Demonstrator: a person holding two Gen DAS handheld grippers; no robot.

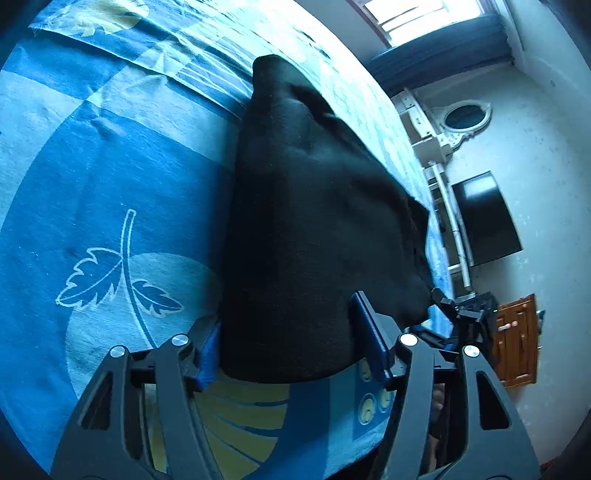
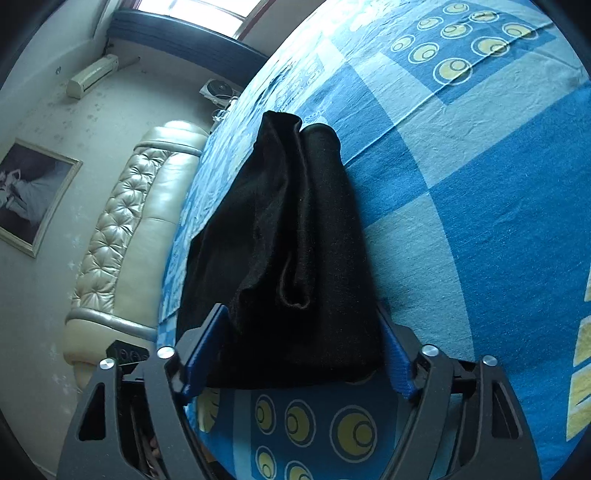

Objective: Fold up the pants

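Observation:
The black pants (image 1: 314, 221) lie lengthwise on the blue patterned bed sheet (image 1: 92, 166). In the left wrist view my left gripper (image 1: 288, 332) stands wide open with the near end of the pants between its blue-padded fingers (image 1: 369, 339). In the right wrist view the pants (image 2: 288, 240) show two legs folded side by side with a crease between them. My right gripper (image 2: 299, 343) is also wide open, its fingers (image 2: 207, 347) straddling the near hem. Neither gripper pinches the cloth.
The right gripper (image 1: 461, 314) shows past the pants in the left view. A padded cream headboard (image 2: 122, 240) runs along the bed's left side. A dark TV (image 1: 484, 218), a wooden door (image 1: 517, 339) and a window (image 2: 207, 11) stand around the room.

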